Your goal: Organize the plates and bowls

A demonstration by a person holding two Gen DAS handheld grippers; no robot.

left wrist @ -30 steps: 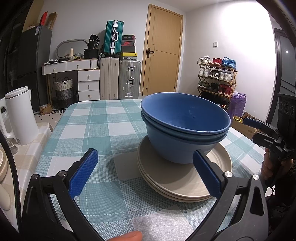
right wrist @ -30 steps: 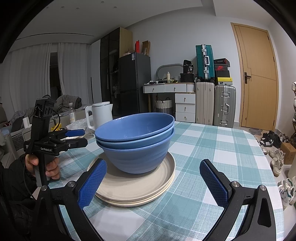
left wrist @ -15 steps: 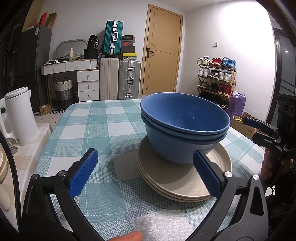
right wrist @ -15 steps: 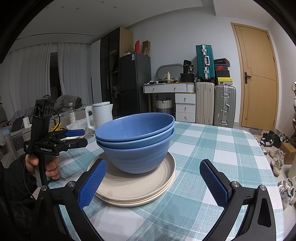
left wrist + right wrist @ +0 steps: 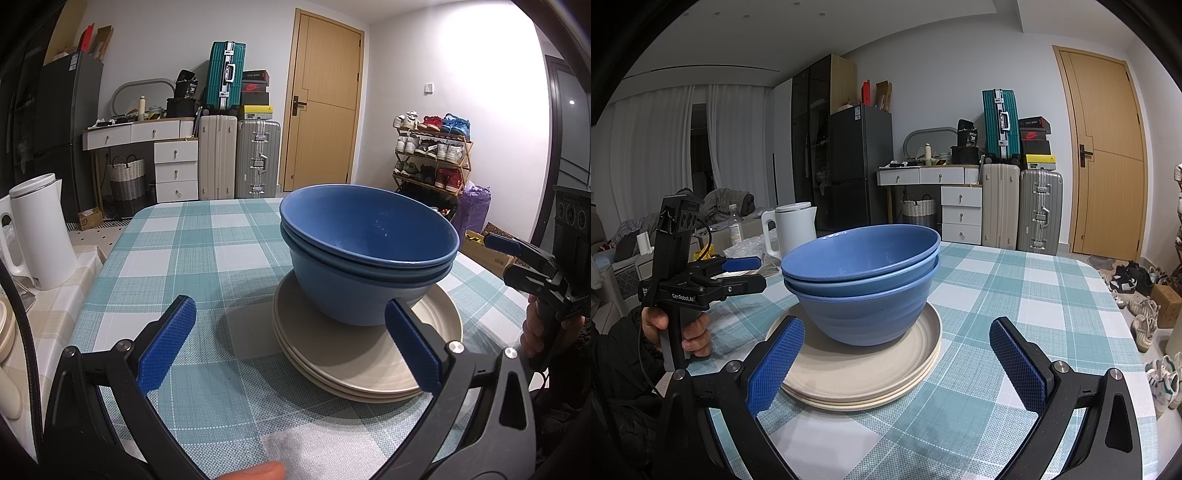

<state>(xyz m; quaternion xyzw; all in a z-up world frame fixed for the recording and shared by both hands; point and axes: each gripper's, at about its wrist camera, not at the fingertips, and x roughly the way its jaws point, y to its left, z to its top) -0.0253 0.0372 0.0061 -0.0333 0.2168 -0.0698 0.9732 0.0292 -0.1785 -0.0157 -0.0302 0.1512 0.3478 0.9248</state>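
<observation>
A nest of blue bowls [image 5: 365,254] stands on a stack of beige plates [image 5: 369,365] on the checked tablecloth; both also show in the right wrist view, bowls [image 5: 864,280] on plates [image 5: 864,373]. My left gripper [image 5: 291,332] is open and empty, just in front of the stack, its right finger by the plate rim. My right gripper [image 5: 897,350] is open and empty, facing the stack from the other side. Each gripper shows in the other's view: the right one [image 5: 517,258] and the left one [image 5: 738,273].
A white kettle [image 5: 40,232] stands on a side counter left of the table; it also shows in the right wrist view [image 5: 794,229]. The checked table [image 5: 207,258] extends beyond the stack. Suitcases, drawers, a door and a shoe rack line the far wall.
</observation>
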